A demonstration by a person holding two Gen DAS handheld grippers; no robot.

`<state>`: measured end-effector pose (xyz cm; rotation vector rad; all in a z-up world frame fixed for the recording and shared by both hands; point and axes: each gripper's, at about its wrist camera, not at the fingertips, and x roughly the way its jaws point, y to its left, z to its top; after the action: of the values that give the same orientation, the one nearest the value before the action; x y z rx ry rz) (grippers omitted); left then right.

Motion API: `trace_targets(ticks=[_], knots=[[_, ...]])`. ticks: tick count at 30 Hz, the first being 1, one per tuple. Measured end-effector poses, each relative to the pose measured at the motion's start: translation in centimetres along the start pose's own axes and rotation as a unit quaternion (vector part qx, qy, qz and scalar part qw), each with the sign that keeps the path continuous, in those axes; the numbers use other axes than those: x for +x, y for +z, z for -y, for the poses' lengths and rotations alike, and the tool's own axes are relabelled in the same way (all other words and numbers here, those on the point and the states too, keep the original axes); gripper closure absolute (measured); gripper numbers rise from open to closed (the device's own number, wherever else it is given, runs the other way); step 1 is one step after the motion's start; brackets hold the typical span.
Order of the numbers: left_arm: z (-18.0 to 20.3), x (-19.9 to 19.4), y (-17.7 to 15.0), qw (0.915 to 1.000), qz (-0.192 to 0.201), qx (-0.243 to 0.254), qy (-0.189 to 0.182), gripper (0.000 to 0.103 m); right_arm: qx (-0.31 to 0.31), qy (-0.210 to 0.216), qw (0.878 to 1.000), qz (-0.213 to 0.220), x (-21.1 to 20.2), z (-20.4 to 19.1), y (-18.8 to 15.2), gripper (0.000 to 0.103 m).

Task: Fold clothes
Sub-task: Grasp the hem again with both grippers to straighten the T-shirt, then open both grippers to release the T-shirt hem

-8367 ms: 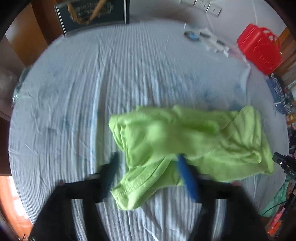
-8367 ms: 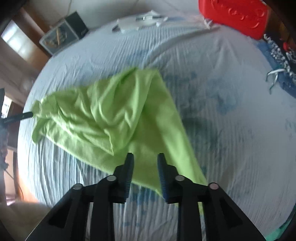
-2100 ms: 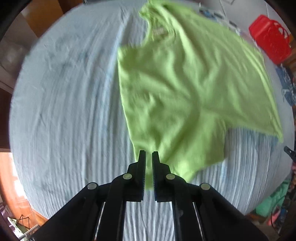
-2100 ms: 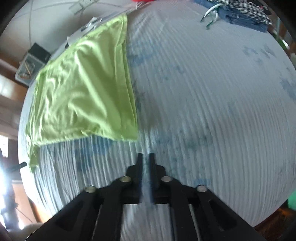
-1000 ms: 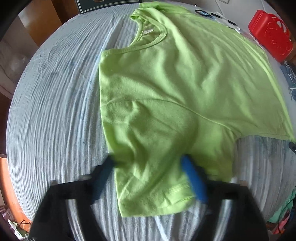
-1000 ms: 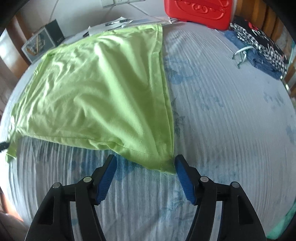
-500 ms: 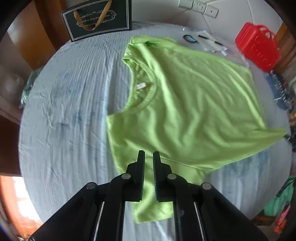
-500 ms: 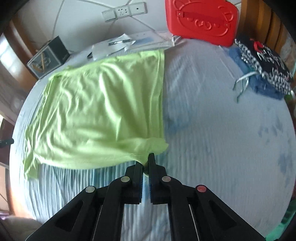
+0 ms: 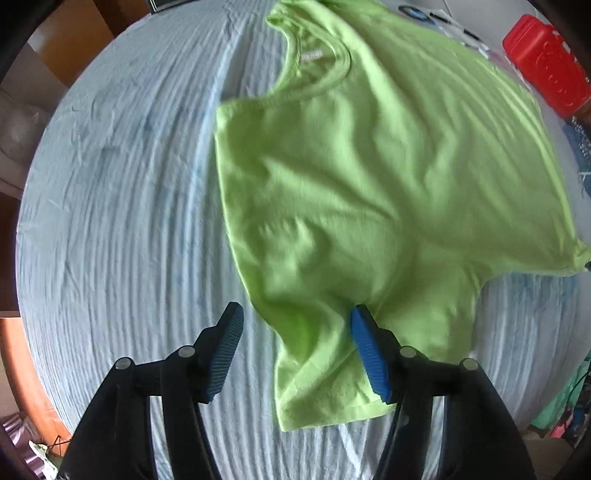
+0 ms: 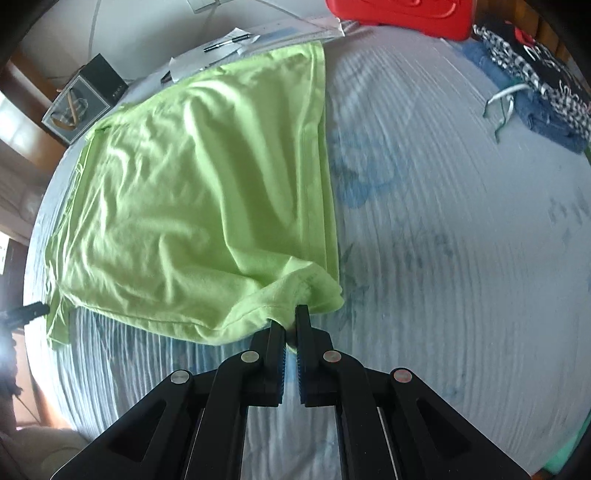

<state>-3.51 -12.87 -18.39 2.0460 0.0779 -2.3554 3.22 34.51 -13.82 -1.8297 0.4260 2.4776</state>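
Pinching shirt (image 10: 192,192) hem corner, right tongs (image 10: 291,325) risk bunching cloth if dragged; left tongs (image 9: 295,325) spread over sleeve (image 9: 325,376)

On my feeds the T-shirt (image 9: 369,177) is a plain lime green with a small white label at the neck, lying on a pale blue-white ribbed bedsheet (image 9: 122,221) with faint darker blue blotches. Both grippers are black with blue ridged pads (image 9: 365,354). I also see a bright red plastic case (image 10: 402,14) and a black-and-white patterned cloth (image 10: 532,70) over dark blue fabric.
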Motion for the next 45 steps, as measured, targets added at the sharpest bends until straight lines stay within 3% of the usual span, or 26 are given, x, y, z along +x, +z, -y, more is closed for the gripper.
trace_targets(ticks=[1,2,3,4,5,9,13,17,22,25,26,28,30,31,34,41,45], knots=[[0.3,-0.1,-0.3,1.0000,0.008,0.003,0.004,0.043,0.000,0.001,1.000,0.000,0.1,0.0,-0.1,0.098],[0.6,-0.2,-0.4,0.9999,0.010,0.005,0.001,0.056,-0.002,0.001,1.000,-0.001,0.1,-0.1,-0.2,0.098],[0.9,-0.4,-0.6,0.9999,0.011,0.007,-0.006,0.083,-0.005,0.001,1.000,-0.001,0.2,-0.2,-0.2,0.098],[1.1,-0.7,-0.6,0.9998,0.012,0.010,-0.011,0.097,-0.008,0.001,1.000,-0.001,0.2,-0.2,-0.2,0.098],[1.4,-1.1,-0.5,0.9997,0.014,0.013,-0.014,0.100,-0.010,0.001,1.000,-0.001,0.1,-0.3,-0.2,0.098],[1.6,-3.9,0.8,0.9978,0.035,0.010,-0.055,0.100,-0.019,-0.001,1.000,0.008,-0.6,-0.6,0.5,0.098],[0.9,-7.0,4.9,0.9929,0.064,0.001,-0.100,0.100,-0.027,-0.001,0.999,0.020,-1.5,-0.7,2.6,0.098],[1.1,-7.8,9.7,0.9913,0.073,-0.005,-0.110,0.100,-0.024,0.000,0.999,0.033,-1.9,-0.6,6.1,0.098],[1.1,-5.2,16.5,0.9924,0.048,-0.032,-0.109,0.099,-0.002,0.010,1.000,0.023,-0.4,0.3,10.7,0.098],[1.2,-3.8,19.4,0.9964,0.021,-0.033,-0.076,0.096,0.023,0.015,1.000,0.012,1.0,1.1,13.0,0.089],[1.1,-3.7,19.9,0.9972,0.023,-0.029,-0.065,0.091,0.032,0.014,0.999,0.012,1.2,1.5,13.4,0.080],[0.5,-4.3,20.3,0.9978,0.040,-0.022,-0.049,0.073,0.050,0.013,0.999,0.018,1.1,2.2,13.8,0.075],[-0.3,-5.4,20.1,0.9970,0.063,-0.019,-0.040,0.032,0.061,0.016,0.998,0.029,0.6,2.8,13.4,0.073],[-0.7,-6.1,19.8,0.9963,0.076,-0.017,-0.034,0.027,0.064,0.017,0.997,0.033,0.3,3.0,13.1,0.073],[-1.6,-6.2,18.1,0.9962,0.087,-0.003,-0.002,0.025,0.072,0.017,0.997,0.033,-0.3,3.7,11.5,0.073],[-2.6,-1.3,13.6,0.9975,0.050,0.005,0.049,0.026,0.067,-0.005,0.998,0.001,0.8,3.5,7.6,0.073],[-2.3,1.1,13.0,0.9980,0.043,-0.012,0.044,0.025,0.052,-0.017,0.999,0.004,1.8,2.3,7.6,0.071]])
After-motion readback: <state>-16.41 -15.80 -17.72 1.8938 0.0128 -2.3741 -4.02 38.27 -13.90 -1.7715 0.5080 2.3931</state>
